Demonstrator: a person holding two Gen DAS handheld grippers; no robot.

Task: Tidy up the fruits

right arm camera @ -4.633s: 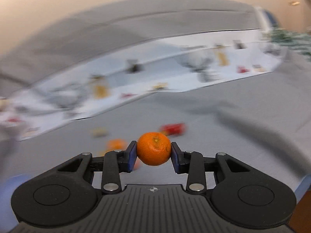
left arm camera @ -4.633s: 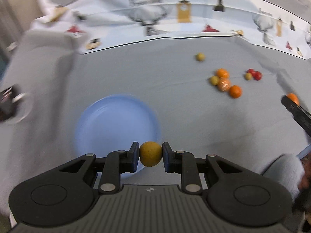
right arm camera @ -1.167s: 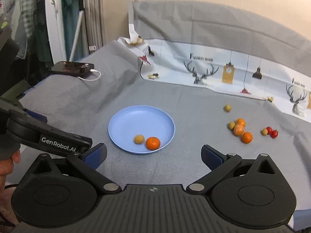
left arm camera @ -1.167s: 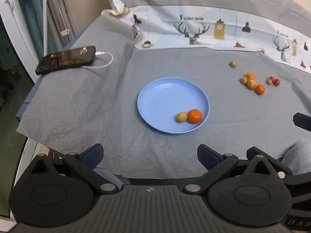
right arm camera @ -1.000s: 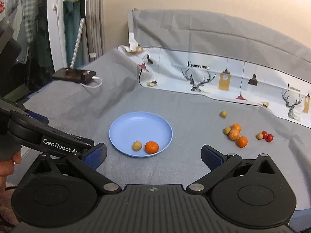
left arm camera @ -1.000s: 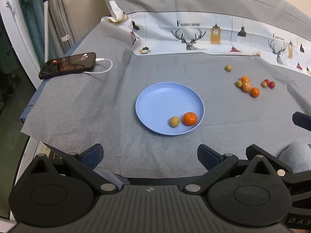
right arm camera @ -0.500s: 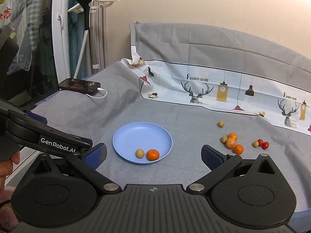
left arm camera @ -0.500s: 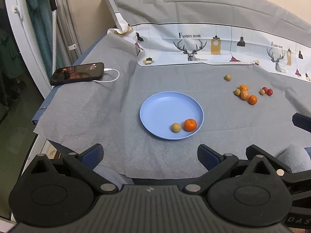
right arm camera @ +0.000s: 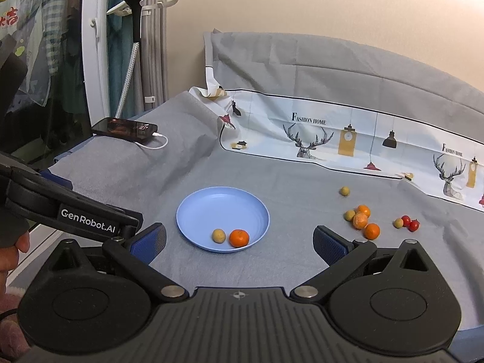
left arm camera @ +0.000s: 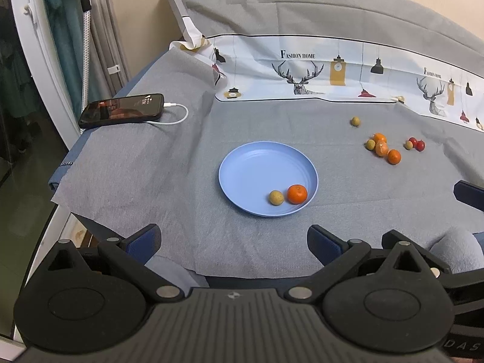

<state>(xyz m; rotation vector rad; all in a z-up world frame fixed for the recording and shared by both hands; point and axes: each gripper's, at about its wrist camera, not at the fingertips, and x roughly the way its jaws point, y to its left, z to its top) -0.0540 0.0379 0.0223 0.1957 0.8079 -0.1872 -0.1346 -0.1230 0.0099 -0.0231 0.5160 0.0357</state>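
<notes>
A blue plate [left arm camera: 248,163] [right arm camera: 211,208] sits mid-table on the grey cloth. In it lie an orange tangerine [left arm camera: 297,194] [right arm camera: 239,238] and a small yellow-brown fruit [left arm camera: 276,197] [right arm camera: 218,235], side by side near the front rim. More loose fruit lies to the right: tangerines [left arm camera: 394,156] [right arm camera: 371,231], small yellow fruits [left arm camera: 355,121] [right arm camera: 344,191] and red cherry tomatoes [left arm camera: 416,144] [right arm camera: 410,222]. My left gripper [left arm camera: 234,239] is open and empty, held back off the table's front edge. My right gripper [right arm camera: 239,239] is open and empty, also held back.
A black phone [left arm camera: 122,110] [right arm camera: 125,128] on a white cable lies at the table's far left corner. A printed deer-pattern cloth [left arm camera: 332,72] runs along the back. A white stand with a garment steamer [right arm camera: 136,24] is beyond the left edge.
Both grippers earlier held fruit; that fruit now lies in the plate. Both open grippers have kept drawing back and up from the table over the last second.
</notes>
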